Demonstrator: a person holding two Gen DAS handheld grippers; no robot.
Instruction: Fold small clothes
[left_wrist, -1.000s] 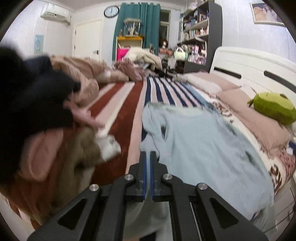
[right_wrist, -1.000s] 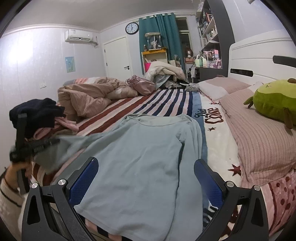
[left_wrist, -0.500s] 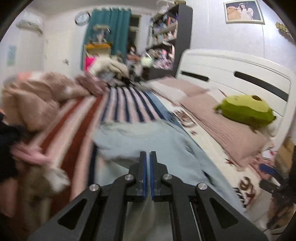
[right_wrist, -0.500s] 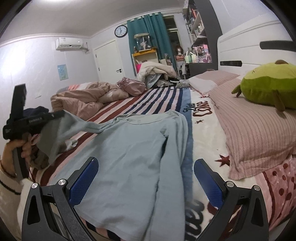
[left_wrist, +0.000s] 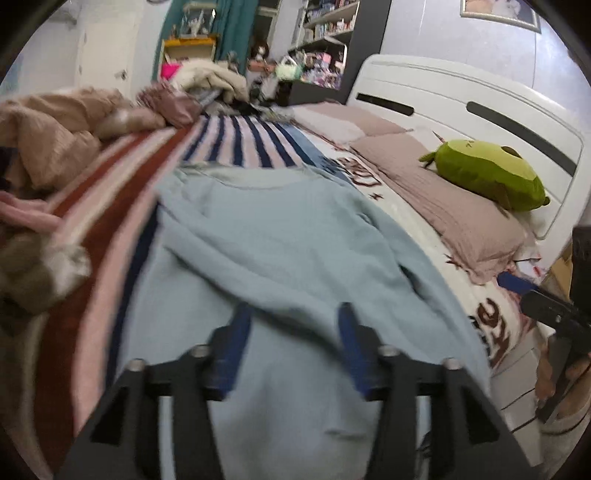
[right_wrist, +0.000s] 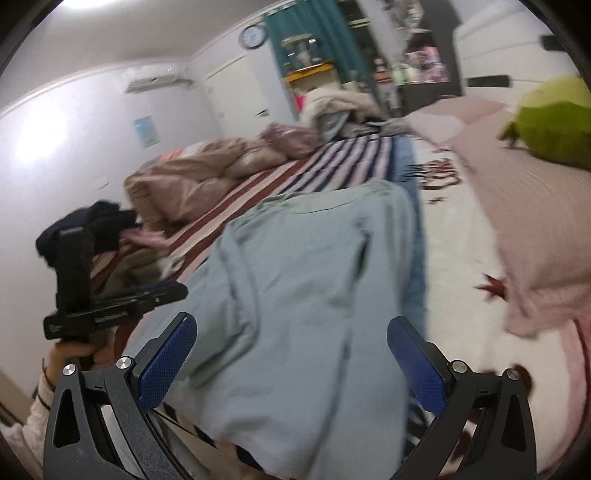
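1. Shirt (left_wrist: 280, 236): pale blue, lies flat on the striped bed (left_wrist: 122, 206), collar at the far end, hem at the near edge under both your tools. Its long axis runs straight away from you, same as the stripes.
2. Left sleeve is laid across the body: a diagonal ridge from far-left down to near-right in the left view.
3. Left gripper (left_wrist: 291, 339): jaws apart, they've just been opening. Cloth lies between and under the fingers, but the pads don't press it, so the sleeve reads as released.
4. Right gripper (right_wrist: 291, 354): jaws wide apart, nothing held. It hangs over the shirt's near-right part, hem just below it.
5. Key relation: the right side of the shirt is not folded yet; its right edge (right_wrist: 410, 236) runs far-to-near just inside your right finger (right_wrist: 417, 365). Right hand is the nearer one; the left gripper (right_wrist: 110, 310) sits off the shirt's left edge in the right view.
6. My read: next fold goes right-to-left across the long axis, so grab the right sleeve or edge with the right tool.
7. Blur is heavy; where the right cuff ends I can't tell.
8. Risk, as I judge it: dragging the body off-axis while pulling the edge over.
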